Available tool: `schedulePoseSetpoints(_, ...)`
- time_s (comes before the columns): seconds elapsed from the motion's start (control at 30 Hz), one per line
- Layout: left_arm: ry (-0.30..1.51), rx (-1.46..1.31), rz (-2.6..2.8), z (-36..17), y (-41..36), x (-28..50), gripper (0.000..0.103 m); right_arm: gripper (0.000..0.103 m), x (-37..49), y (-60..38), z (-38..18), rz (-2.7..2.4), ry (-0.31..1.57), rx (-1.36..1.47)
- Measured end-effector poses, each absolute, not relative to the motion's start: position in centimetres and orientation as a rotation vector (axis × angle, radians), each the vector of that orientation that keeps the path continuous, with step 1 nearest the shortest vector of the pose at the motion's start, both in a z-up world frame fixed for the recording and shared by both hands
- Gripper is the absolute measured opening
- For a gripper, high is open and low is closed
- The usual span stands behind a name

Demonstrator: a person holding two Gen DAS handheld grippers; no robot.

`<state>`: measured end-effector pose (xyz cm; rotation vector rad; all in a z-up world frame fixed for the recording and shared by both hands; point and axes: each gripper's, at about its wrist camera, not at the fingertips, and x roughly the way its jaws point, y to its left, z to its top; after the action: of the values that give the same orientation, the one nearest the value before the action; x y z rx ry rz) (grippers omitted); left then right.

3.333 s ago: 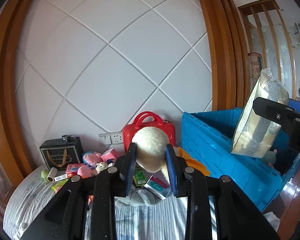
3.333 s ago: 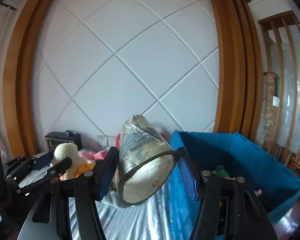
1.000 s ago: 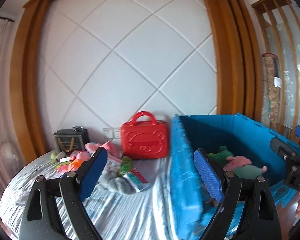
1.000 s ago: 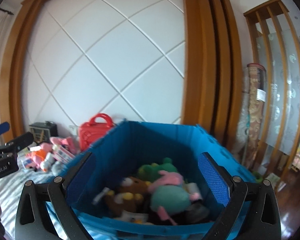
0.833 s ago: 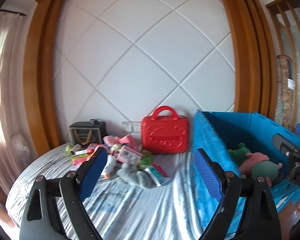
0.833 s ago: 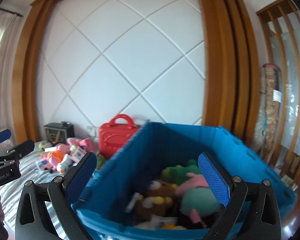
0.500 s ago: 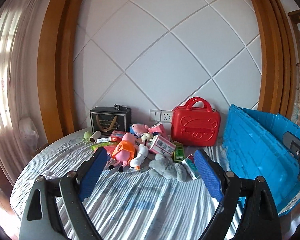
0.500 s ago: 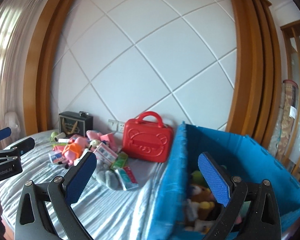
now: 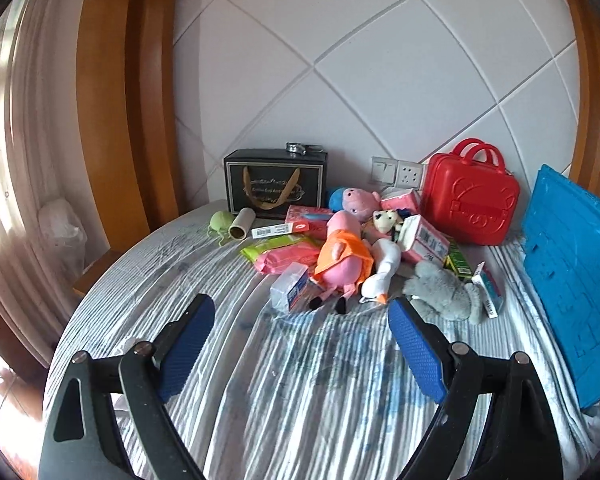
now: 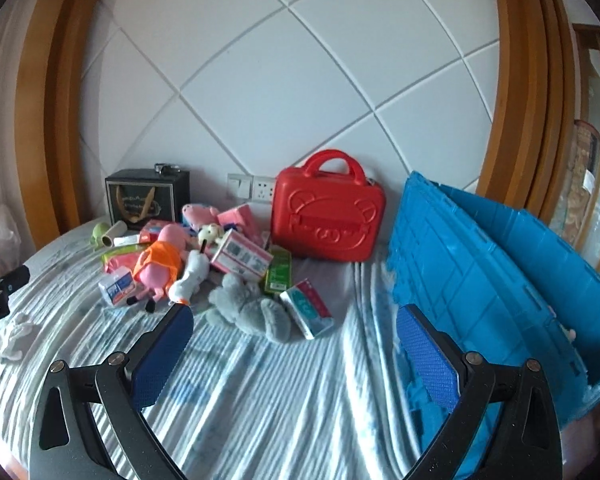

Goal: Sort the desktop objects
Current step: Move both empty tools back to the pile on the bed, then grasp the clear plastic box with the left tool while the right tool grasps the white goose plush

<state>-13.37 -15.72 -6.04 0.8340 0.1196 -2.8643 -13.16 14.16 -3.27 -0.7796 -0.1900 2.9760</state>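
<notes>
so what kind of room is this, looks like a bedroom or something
Probably a bedroom at home: the things lie on a striped bedsheet against a padded, diamond-panelled headboard wall, with plush toys such as the pink pig toy beside a blue storage crate.

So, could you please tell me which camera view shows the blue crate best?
The right wrist view: the blue crate shows its near wall, rim and part of the inside. The left wrist view catches only an outer wall at the right edge.
</notes>
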Motion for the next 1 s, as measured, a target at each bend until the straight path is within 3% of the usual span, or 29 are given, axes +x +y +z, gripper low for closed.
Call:
schedulePoseSetpoints(0.83, -0.005, 1.285, -2.729, -19.9, -21.7, -35.0, 0.089, 0.103, -36.4, 7.0, -16.3, 2.979, -0.009, -1.388)
schedulePoseSetpoints(0.97, 0.007, 1.344, -2.694, -23.2, -22.4, -37.7, 0.075, 0.103, -40.3, 5.2, -19.3, 2.927, 0.018, -1.473)
schedulePoseSetpoints(1.0, 0.01, 1.35, -2.696, -23.9, -22.5, -38.1, 0.062, 0.103, -41.3, 4.7, -20.1, 2.918, 0.037, -1.495)
